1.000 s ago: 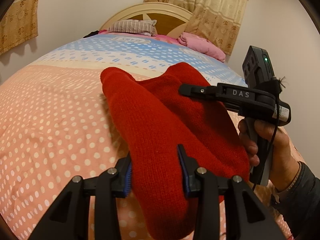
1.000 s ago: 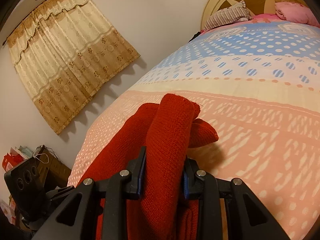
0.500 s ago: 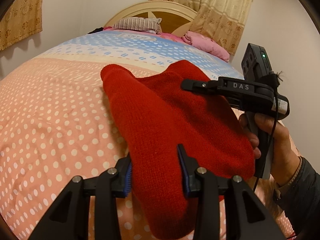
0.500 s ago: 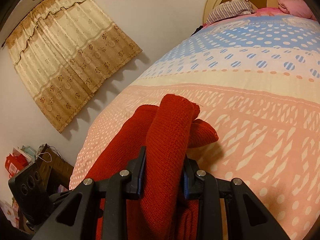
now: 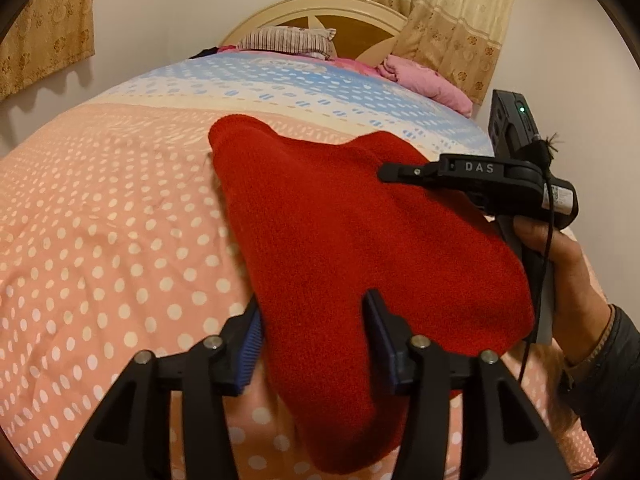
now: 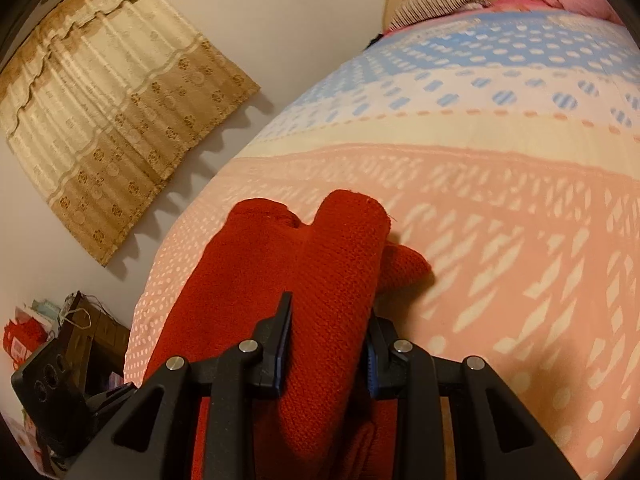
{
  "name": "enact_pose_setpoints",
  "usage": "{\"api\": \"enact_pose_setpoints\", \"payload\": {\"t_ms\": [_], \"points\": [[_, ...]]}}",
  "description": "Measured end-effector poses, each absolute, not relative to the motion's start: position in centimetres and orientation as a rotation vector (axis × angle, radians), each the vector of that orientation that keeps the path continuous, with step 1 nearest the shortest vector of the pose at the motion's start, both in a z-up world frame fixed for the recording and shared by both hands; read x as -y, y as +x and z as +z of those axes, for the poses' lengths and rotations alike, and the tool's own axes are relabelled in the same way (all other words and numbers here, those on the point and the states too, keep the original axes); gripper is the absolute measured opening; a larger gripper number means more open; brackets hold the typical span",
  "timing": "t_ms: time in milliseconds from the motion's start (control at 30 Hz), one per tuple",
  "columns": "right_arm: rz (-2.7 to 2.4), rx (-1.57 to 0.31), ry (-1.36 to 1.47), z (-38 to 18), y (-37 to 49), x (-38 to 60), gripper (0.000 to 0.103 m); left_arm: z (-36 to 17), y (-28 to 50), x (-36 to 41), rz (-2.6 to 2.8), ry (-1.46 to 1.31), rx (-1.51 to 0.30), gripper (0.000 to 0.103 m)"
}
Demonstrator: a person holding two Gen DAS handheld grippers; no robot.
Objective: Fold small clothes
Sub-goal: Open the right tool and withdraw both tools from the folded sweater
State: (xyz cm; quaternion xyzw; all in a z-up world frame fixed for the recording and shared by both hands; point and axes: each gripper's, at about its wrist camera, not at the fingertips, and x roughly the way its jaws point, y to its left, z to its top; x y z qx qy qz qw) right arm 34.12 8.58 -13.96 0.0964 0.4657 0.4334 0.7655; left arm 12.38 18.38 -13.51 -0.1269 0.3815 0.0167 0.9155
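A red knit garment [image 5: 340,232] lies folded on the dotted bedspread [image 5: 100,248]. Its near end passes between the blue pads of my left gripper [image 5: 312,336]; the jaws are opening, and both pads still touch the cloth. In the right wrist view, my right gripper [image 6: 328,336] is shut on a thick rolled fold of the garment [image 6: 340,264], and its loose end lies on the bedspread [image 6: 520,240] ahead. In the left wrist view the right gripper's finger [image 5: 400,170] reaches over the garment's right side, held by a hand [image 5: 560,264].
The bed runs back to a wooden headboard [image 5: 320,16], with a striped pillow [image 5: 288,38] and pink bedding [image 5: 424,80]. Curtains [image 6: 112,120] hang on the walls. Bags and clutter [image 6: 48,320] stand on the floor beside the bed. Open bedspread lies left of the garment.
The garment has sunk a little and lies flatter on the bedspread. My left jaws stand slightly wider. The right gripper has dipped with its fold still held.
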Motion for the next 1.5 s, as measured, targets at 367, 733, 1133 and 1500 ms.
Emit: {"api": "enact_pose_setpoints", "payload": {"t_ms": [367,733,1133,1500], "points": [[0.866,-1.052,0.21,-14.9,34.1,-7.8,0.042,-12.3,11.4,-18.5,0.094,-0.23,-0.763,0.071],[0.885,-0.781,0.187,-7.8,26.7,-3.4,0.049,-13.1,12.7,-20.1,0.192,-0.204,-0.75,0.085],[0.942,-0.894,0.028,-10.7,22.1,-5.4,0.05,-12.8,11.1,-19.7,0.231,-0.207,-0.75,0.095],[0.675,-0.61,0.05,-2.5,15.3,-1.7,0.06,-6.2,8.1,-18.8,0.249,-0.169,-0.576,0.097]]}}
